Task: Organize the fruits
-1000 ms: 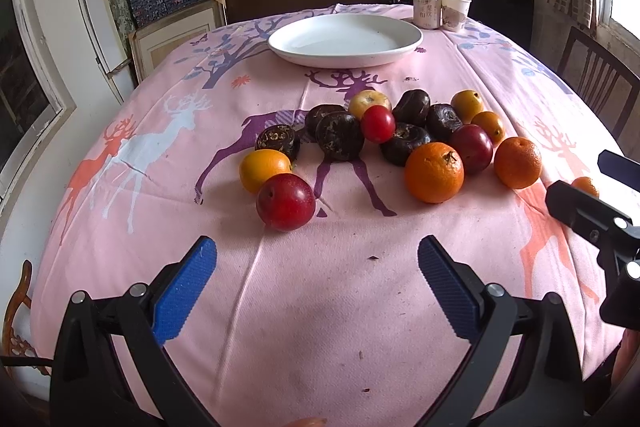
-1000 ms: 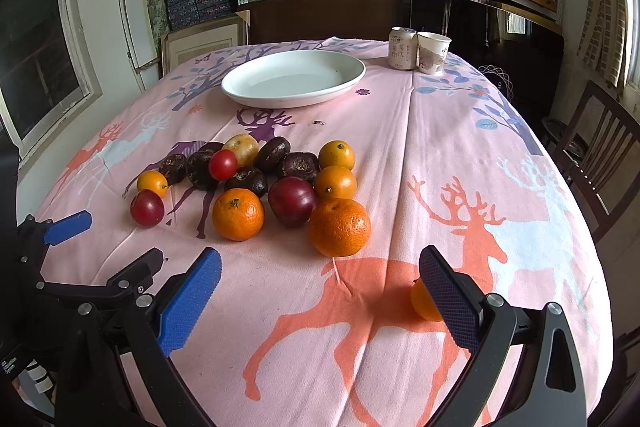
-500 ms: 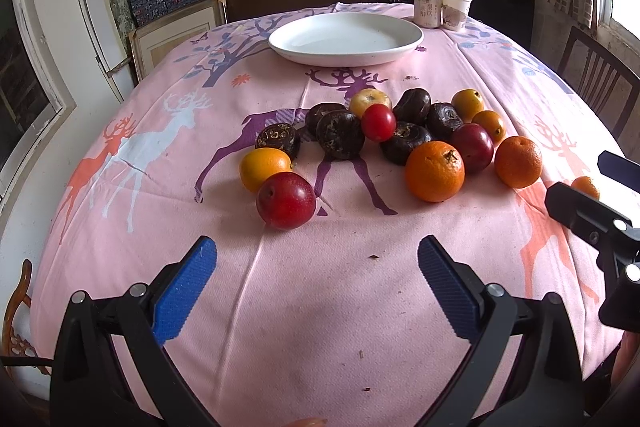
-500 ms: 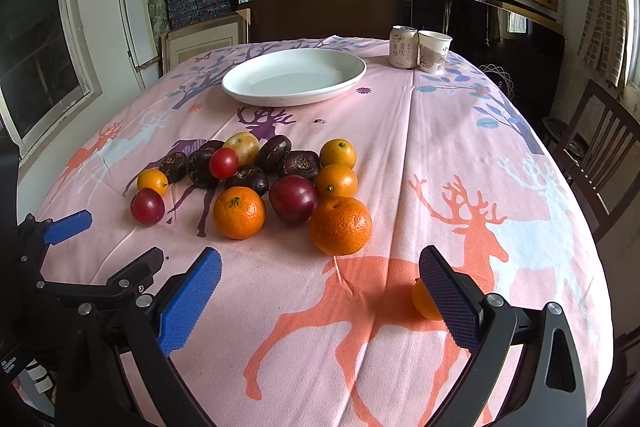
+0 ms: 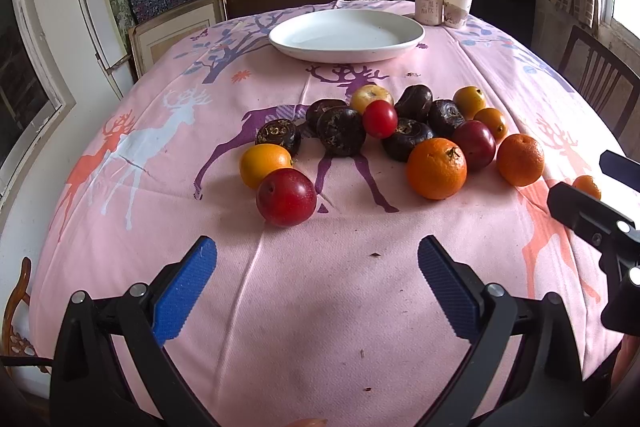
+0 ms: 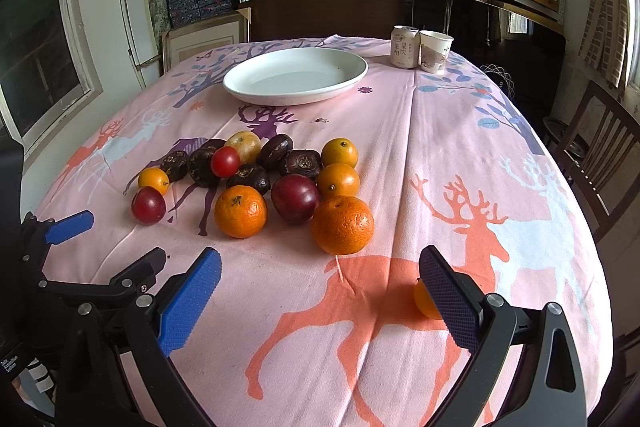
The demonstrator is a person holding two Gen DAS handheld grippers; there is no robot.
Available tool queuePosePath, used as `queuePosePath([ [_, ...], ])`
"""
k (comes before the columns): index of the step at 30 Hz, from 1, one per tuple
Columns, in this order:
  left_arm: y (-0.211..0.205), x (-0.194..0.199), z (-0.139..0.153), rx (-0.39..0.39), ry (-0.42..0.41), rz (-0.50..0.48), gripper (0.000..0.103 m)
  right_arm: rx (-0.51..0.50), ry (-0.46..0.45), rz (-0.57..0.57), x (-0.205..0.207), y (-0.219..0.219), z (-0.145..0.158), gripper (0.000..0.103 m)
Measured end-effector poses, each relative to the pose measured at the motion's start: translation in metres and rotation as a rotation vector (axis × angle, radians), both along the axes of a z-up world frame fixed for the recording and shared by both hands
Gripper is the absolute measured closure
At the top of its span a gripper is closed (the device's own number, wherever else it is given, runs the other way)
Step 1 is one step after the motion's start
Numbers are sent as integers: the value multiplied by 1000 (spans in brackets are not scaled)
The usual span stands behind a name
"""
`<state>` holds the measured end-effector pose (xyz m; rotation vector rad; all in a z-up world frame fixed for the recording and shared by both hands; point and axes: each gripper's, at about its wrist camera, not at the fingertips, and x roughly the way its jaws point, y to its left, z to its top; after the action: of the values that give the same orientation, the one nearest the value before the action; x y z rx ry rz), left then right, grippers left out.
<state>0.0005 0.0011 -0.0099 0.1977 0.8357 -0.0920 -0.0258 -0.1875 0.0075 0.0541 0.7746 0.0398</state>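
Both the left gripper (image 5: 317, 273) and the right gripper (image 6: 320, 285) hover spread wide and empty over the pink deer-print tablecloth (image 5: 320, 307), near its front edge. The fruit pile (image 6: 272, 179) of oranges, red plums and dark wrinkled fruits lies mid-table, short of the empty white plate (image 6: 296, 77). One small orange (image 6: 425, 301) sits apart, half hidden behind the right gripper's right finger; the dark fruits' kind is hard to make out.
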Motion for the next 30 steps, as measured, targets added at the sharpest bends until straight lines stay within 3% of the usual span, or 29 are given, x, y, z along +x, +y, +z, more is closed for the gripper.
queuePosePath([
  [30,1,0,-3,1,13,1,4,0,2,1,1,1,1,4],
])
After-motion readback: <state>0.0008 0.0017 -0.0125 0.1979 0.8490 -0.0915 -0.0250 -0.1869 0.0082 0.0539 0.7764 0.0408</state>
